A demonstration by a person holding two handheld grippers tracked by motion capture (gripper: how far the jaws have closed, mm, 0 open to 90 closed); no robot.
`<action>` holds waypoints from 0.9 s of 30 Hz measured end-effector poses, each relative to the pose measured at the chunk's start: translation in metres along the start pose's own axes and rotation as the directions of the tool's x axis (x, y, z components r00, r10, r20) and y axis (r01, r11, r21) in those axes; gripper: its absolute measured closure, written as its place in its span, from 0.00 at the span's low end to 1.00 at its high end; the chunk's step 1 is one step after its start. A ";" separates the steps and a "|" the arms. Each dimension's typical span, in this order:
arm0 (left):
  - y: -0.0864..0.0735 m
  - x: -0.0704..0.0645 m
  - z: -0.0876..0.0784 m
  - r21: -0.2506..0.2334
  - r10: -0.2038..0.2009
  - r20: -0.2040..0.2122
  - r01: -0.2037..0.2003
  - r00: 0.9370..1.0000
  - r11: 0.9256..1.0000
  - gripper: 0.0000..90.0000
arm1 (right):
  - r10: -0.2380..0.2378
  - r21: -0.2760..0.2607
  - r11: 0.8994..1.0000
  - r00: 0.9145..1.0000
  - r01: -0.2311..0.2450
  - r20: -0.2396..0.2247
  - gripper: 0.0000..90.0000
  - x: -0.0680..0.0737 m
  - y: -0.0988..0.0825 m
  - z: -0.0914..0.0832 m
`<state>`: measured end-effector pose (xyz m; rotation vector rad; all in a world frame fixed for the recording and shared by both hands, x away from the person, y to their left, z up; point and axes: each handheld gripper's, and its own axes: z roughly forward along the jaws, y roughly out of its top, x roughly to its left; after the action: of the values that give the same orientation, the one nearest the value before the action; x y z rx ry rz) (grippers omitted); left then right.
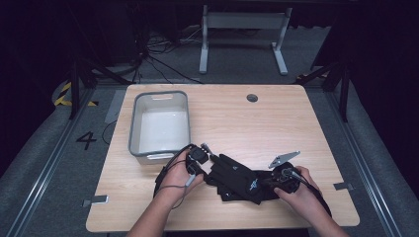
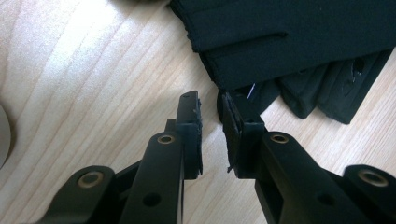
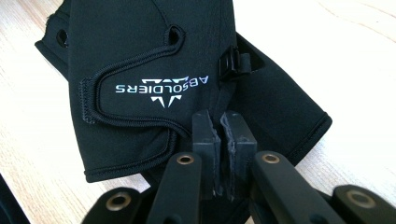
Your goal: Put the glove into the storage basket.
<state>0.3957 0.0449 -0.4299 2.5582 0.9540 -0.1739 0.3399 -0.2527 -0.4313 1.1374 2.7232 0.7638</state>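
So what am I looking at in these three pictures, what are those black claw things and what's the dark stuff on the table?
A person sits at a wooden table and holds a hand-held gripper in each hand: a tool with two black jaws that pinch. One picture comes from a camera above, looking down on the table. The other two come from small cameras riding on each gripper, looking along its jaws.

On the table lie black gloves, stacked, and a grey bin stands farther back on the left.

The right gripper has its jaws pressed together on the cuff end of the top glove, which bears white lettering. The left gripper sits at the gloves' fingertip end with a narrow gap between its jaws; one jaw touches the fabric, but no grip is visible.
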 end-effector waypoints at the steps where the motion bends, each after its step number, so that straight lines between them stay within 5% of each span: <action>1: 0.000 0.000 0.000 -0.002 -0.004 0.010 0.004 1.000 1.000 0.84 | 0.000 0.000 1.000 1.000 0.000 0.001 0.95 0.000 0.000 0.000; 9: 0.000 0.002 -0.005 -0.051 -0.052 0.117 0.058 0.992 0.997 0.72 | -0.011 -0.003 1.000 1.000 0.011 0.007 0.95 0.001 0.000 0.000; 15: 0.003 0.005 0.001 -0.037 -0.087 0.100 0.091 0.991 0.995 0.67 | -0.014 -0.002 1.000 1.000 0.014 0.010 0.95 0.001 0.000 0.000; 27: 0.009 0.000 0.005 -0.044 -0.072 0.104 0.077 0.992 0.996 0.67 | -0.019 -0.003 1.000 1.000 0.020 0.017 0.94 0.002 -0.001 0.000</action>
<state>0.4016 0.0365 -0.4312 2.4466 1.0029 -0.2972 0.3378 -0.2513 -0.4315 1.1098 2.7135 0.7525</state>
